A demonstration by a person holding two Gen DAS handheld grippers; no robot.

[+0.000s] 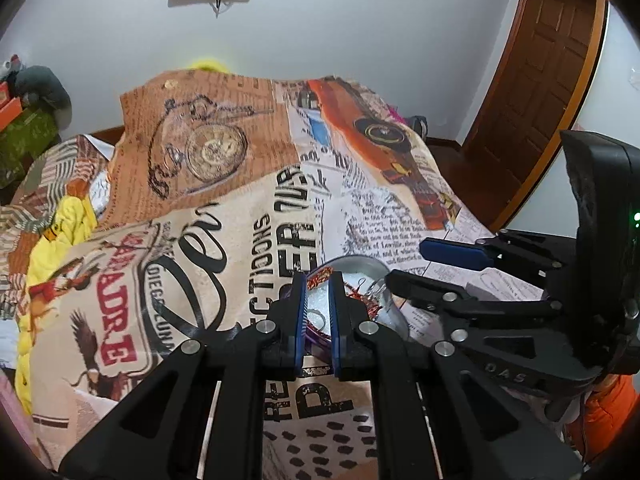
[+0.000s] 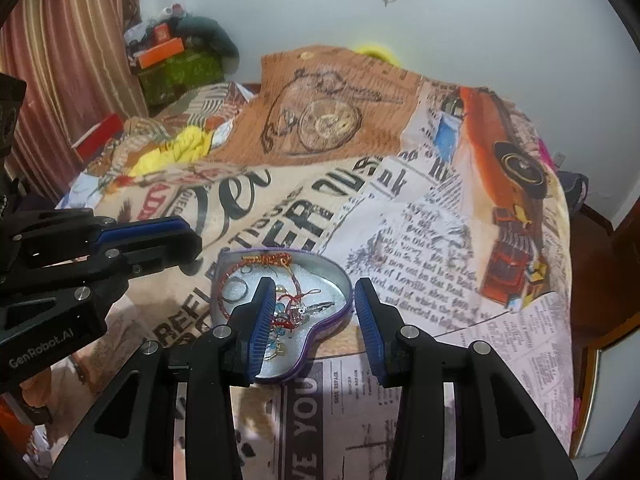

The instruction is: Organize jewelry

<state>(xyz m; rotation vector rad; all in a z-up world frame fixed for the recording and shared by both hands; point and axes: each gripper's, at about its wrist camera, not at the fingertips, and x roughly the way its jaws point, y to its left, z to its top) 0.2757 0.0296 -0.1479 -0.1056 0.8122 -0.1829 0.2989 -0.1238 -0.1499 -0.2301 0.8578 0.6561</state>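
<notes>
On the bed (image 2: 400,240), the heart tin (image 2: 336,276) held tangled jewelry (image 2: 296,308), so sorting looked barely started. Left gripper (image 1: 318,320) jaws were pressed nearly together on nothing visible; right gripper (image 2: 316,328) jaws were spread, empty.

"GenRobot.AI" on left tool (image 2: 192,246), "WE YOU" on printed bedspread (image 2: 420,240)

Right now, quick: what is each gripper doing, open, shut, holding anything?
Left gripper: shut, nothing visibly held.
Right gripper: open, empty, over the heart-shaped tin of jewelry.
</notes>
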